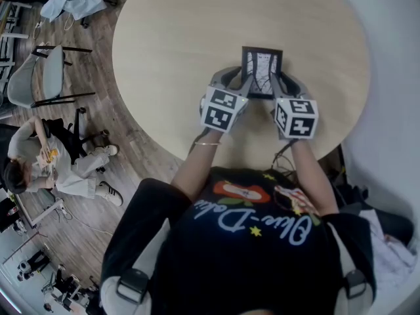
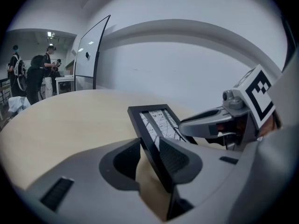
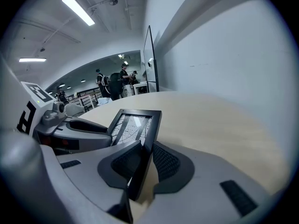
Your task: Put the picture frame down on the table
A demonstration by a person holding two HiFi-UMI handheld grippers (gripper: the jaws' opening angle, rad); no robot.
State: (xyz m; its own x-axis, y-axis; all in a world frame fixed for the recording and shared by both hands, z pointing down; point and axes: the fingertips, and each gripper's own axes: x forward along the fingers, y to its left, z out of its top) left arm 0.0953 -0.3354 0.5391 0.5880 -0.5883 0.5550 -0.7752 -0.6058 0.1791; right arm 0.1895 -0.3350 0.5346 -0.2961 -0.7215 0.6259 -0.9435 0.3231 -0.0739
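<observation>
A small black picture frame [image 1: 261,67] with a pale line drawing is held tilted over the near part of the round beige table [image 1: 184,44]. My left gripper [image 1: 240,84] is shut on its left edge and my right gripper [image 1: 279,84] on its right edge. In the left gripper view the frame [image 2: 159,122] runs up between the pads of the left gripper [image 2: 150,155], with the right gripper [image 2: 210,125] beyond it. In the right gripper view the frame [image 3: 133,125] is pinched by the right gripper [image 3: 145,162]. The frame's bottom edge is hidden.
The table's far and left parts are bare wood. A white curved wall [image 1: 394,77] lies close on the right. On the floor at left are a grey chair [image 1: 39,77], a seated person [image 1: 46,163] and a pale cloth [image 1: 75,2]. People [image 2: 35,76] stand far off.
</observation>
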